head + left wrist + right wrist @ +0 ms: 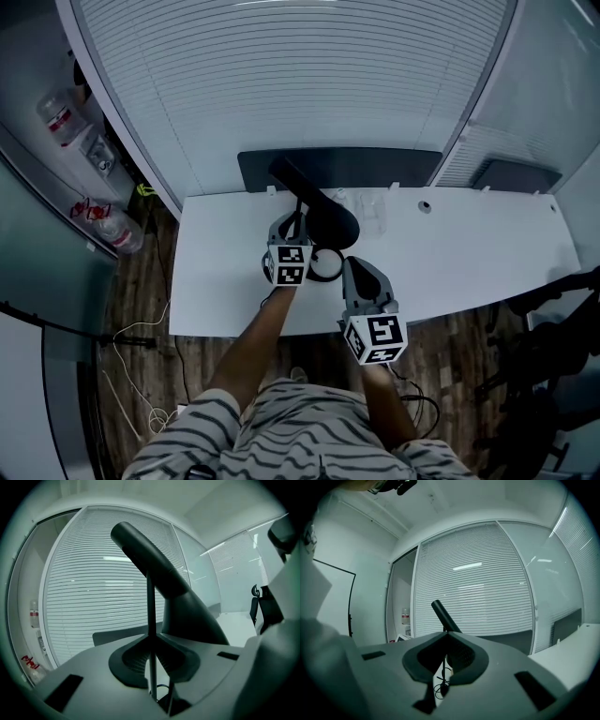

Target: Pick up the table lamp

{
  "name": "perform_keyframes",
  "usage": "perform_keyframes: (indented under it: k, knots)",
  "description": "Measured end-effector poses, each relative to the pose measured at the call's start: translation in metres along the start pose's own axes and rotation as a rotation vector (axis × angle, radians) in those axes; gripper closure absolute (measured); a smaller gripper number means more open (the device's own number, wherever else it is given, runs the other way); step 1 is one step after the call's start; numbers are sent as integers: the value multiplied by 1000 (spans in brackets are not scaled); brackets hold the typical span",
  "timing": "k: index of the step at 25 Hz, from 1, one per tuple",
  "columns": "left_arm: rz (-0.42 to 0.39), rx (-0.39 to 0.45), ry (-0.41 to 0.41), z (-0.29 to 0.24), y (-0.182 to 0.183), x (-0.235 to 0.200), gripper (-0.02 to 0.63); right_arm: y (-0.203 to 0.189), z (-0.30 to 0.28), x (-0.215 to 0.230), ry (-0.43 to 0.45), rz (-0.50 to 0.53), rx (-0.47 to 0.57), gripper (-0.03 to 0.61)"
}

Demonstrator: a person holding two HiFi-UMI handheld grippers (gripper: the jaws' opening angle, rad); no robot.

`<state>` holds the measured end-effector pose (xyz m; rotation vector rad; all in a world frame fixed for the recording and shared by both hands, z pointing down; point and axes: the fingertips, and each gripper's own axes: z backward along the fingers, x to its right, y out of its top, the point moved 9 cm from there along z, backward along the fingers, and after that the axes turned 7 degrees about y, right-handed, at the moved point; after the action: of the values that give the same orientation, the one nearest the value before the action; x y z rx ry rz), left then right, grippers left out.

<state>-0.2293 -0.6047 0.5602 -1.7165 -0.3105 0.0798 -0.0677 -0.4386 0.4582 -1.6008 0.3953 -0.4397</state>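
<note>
The left gripper is pinching the thin stem of the black tube-headed table lamp, apparently to lift it, while the right gripper is idling, jaws together.

Table lamp base: we see only part of its ring past the left gripper.
Bottle labels: we cannot read them.

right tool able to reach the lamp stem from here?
Probably yes: lamp stands straight ahead of the right tool, only table between. But the left tool clamps the stem, and the right's jaws are shut.
</note>
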Motion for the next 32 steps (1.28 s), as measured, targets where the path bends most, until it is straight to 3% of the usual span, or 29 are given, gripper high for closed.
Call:
perform_keyframes:
  k: [8, 17, 32]
  knots:
    - [-20, 13, -10, 4, 7, 7, 574, 0, 15, 12, -42, 7, 2, 568]
    - [-115, 41, -12, 20, 60, 4, 574, 5, 23, 20, -55, -5, 23, 568]
    - [-52, 99, 33, 110, 106, 0, 574, 20, 20, -1, 25, -10, 63, 568]
